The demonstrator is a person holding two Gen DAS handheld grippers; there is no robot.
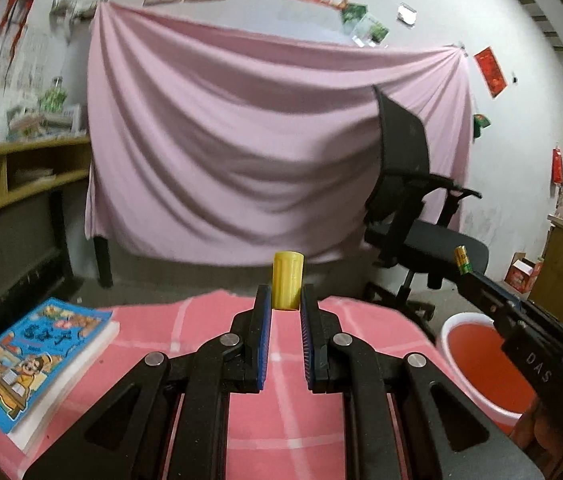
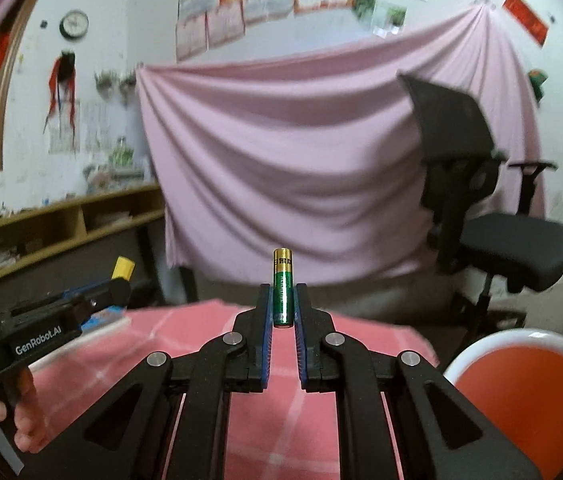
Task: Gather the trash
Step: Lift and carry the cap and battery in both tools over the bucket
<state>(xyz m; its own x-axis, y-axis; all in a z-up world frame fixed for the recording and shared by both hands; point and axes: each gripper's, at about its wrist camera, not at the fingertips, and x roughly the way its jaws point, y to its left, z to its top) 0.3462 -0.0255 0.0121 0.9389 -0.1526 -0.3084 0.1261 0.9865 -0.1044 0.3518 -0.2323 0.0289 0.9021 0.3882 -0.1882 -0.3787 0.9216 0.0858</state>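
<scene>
My left gripper (image 1: 285,298) is shut on a yellow plastic cylinder (image 1: 288,279), which stands upright between the fingers above the pink checked tablecloth (image 1: 281,392). My right gripper (image 2: 283,300) is shut on a green and gold battery (image 2: 283,286), held upright above the same cloth. In the left wrist view the right gripper (image 1: 467,270) reaches in from the right with the battery (image 1: 462,259) above the orange bin (image 1: 481,364). In the right wrist view the left gripper (image 2: 117,280) shows at the left with the yellow cylinder (image 2: 123,267).
A blue picture book (image 1: 37,356) lies on the cloth at the left. The orange bin with a white rim (image 2: 521,392) stands right of the table. A black office chair (image 1: 413,208) stands behind it, before a hung pink sheet (image 1: 241,152). A wooden shelf (image 1: 21,172) runs along the left.
</scene>
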